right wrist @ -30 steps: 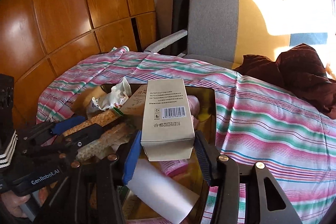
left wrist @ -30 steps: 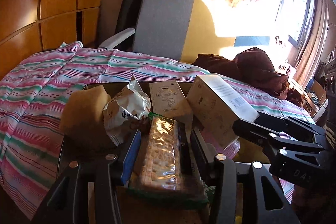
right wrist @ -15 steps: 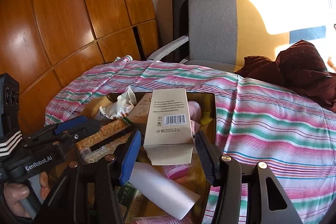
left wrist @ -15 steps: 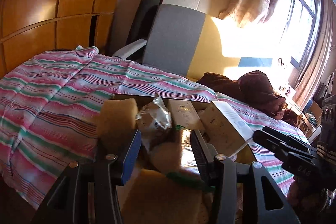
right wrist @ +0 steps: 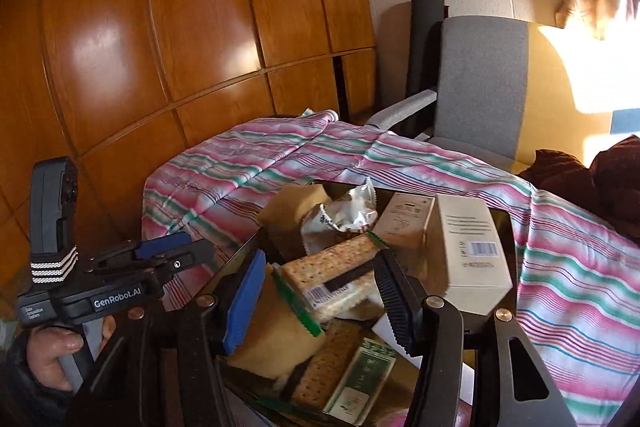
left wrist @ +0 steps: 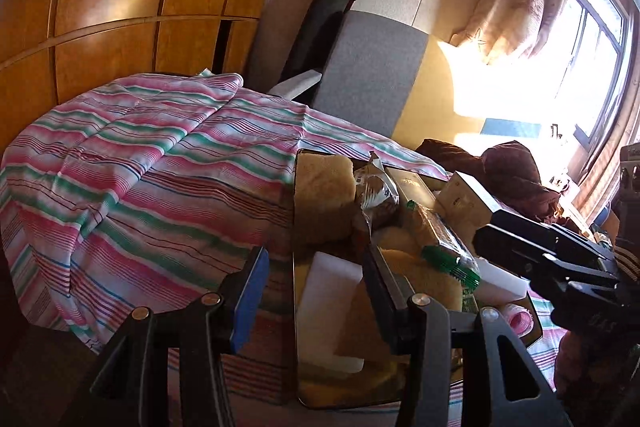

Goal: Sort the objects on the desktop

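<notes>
A dark tray [left wrist: 297, 327] on the striped cloth holds a pile of goods. In the right wrist view I see a cracker pack [right wrist: 336, 277], a tall cream box [right wrist: 470, 255], a white snack bag [right wrist: 340, 217] and a flat beige box [right wrist: 404, 223]. My left gripper [left wrist: 314, 297] is open and empty over the tray's left rim, above a white block [left wrist: 326, 307]. It also shows in the right wrist view [right wrist: 160, 257]. My right gripper [right wrist: 320, 305] is open, with the cracker pack lying between its fingers. It also shows in the left wrist view [left wrist: 532, 247].
A pink and green striped cloth [left wrist: 152, 167] covers the table. A grey chair [right wrist: 480, 83] stands behind it, with a rolled dark mat [right wrist: 424, 51] beside it. Wood panels [right wrist: 160, 27] lie to the left. A dark red garment [left wrist: 516, 175] lies at the right.
My left gripper let go of the cracker pack and swung left to the tray's rim. My right gripper left the cream box and moved left over the cracker pack.
</notes>
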{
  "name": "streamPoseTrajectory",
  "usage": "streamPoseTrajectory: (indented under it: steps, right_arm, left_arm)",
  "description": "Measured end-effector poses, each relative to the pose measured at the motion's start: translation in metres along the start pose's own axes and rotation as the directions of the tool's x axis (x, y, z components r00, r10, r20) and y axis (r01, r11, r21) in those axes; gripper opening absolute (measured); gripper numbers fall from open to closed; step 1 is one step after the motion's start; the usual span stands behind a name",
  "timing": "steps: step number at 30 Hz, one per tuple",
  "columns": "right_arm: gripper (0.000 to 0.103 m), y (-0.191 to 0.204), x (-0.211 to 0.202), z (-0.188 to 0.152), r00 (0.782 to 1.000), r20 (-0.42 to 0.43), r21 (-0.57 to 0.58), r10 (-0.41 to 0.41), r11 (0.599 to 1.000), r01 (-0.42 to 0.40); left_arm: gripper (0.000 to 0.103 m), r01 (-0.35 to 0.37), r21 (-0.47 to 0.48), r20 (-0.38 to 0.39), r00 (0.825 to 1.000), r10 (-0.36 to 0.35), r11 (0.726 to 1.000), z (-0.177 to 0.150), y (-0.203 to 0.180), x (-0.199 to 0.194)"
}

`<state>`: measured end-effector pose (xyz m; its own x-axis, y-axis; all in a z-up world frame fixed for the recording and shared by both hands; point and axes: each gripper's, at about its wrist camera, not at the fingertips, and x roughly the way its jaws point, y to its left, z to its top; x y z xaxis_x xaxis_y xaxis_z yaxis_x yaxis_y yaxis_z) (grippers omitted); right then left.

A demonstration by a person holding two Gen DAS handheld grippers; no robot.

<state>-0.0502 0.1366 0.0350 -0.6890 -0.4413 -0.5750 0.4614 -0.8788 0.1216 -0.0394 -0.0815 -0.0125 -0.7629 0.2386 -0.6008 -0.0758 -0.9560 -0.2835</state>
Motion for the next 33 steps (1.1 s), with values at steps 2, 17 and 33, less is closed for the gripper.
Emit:
streamPoseTrajectory:
  steps: [2,17,33]
  right_arm:
    - [0.058,0.008,0.009,-0.001,1.0,-0.022,-0.02,-0.007,1.0,0.007]
    - [0.058,-0.008,0.022,-0.027,0.979,-0.089,-0.051,-0.186,0.982,0.182]
    - [0.089,0.001,-0.02,-0.036,0.964,-0.02,0.015,-0.263,0.964,0.264]
  left_arm:
    - [0.05,0.007,0.009,0.001,1.0,-0.007,1.0,-0.003,-0.003,0.0]
    - [0.05,0.017,0.049,-0.01,1.0,-0.016,0.999,-0.013,-0.027,0.001]
    - [0.061,-0.217,0.174,0.097,0.974,0.203,0.96,-0.012,-0.07,-0.03]
